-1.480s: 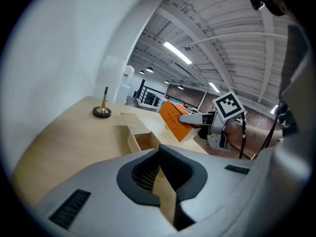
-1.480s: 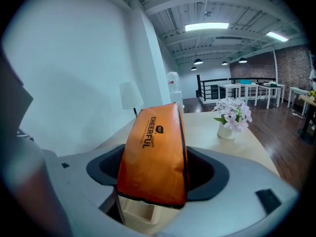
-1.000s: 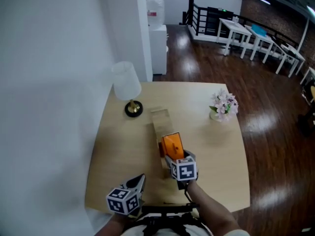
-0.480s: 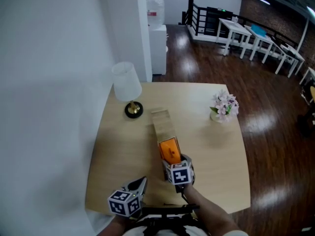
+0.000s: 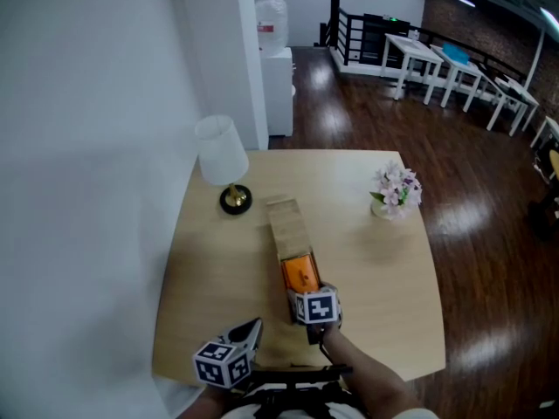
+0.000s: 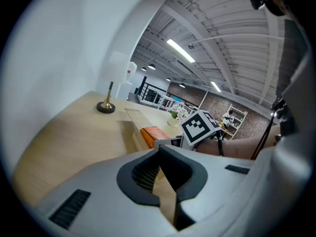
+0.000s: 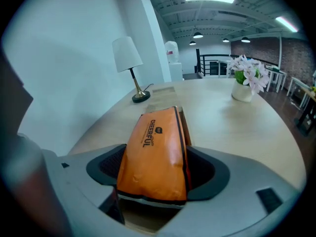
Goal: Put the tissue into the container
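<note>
An orange tissue pack (image 5: 300, 273) is clamped between the jaws of my right gripper (image 5: 302, 289), which is shut on its near end. The pack's far end points along a long wooden container (image 5: 286, 221) that lies lengthwise in the middle of the table. In the right gripper view the pack (image 7: 155, 152) fills the gap between the pads, with the container's rim (image 7: 183, 118) showing just past it. My left gripper (image 5: 247, 332) hangs over the table's near edge, shut and holding nothing. From the left gripper view I see the pack (image 6: 154, 133) and the container (image 6: 134, 116) ahead.
A white-shaded lamp (image 5: 222, 160) on a brass foot stands at the table's far left, close to the wall. A small pot of pink flowers (image 5: 395, 190) sits at the far right. The round-cornered wooden table (image 5: 384, 260) ends at a dark wooden floor.
My right gripper has carried the orange pack down and slightly left, towards the near end of the container. The left gripper has hardly moved.
</note>
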A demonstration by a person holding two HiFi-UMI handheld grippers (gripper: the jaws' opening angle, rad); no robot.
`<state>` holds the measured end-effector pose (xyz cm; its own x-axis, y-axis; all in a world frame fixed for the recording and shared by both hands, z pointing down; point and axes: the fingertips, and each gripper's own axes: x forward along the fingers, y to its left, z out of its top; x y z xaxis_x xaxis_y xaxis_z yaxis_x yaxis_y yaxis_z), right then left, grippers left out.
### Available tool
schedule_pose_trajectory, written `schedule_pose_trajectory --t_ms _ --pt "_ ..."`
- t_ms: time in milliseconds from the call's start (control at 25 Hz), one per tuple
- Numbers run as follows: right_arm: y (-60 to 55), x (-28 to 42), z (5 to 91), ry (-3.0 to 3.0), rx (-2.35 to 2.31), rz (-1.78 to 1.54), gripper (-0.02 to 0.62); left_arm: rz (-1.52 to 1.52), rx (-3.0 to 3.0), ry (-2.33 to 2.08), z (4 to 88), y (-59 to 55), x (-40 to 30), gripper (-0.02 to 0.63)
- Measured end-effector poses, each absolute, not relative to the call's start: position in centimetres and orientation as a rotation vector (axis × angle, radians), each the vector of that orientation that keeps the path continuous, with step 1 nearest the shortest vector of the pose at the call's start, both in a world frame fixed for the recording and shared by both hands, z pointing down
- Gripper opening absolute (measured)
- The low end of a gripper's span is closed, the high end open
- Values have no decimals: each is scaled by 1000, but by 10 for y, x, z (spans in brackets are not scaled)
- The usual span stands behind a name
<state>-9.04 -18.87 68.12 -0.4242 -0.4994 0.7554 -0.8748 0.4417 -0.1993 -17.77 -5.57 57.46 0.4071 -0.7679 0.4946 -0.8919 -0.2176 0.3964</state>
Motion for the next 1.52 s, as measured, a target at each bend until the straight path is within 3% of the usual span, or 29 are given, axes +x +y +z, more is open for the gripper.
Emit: schedule_pose_trajectory --t_ms 240,400,600,1520 --pt "-183 -103 690 -2033 1115 758 391 262 2039 -1400 575 -55 -173 -3" --pt "-182 -107 686 -2070 1085 715 452 270 2039 -1406 577 -55 -174 -2" --pt "-182 -95 659 -2142 1112 661 454 258 2044 -1398 574 -55 -170 -2" --pt "-165 61 552 -2289 1403 621 454 203 2137 -1335 546 -66 -127 -2"
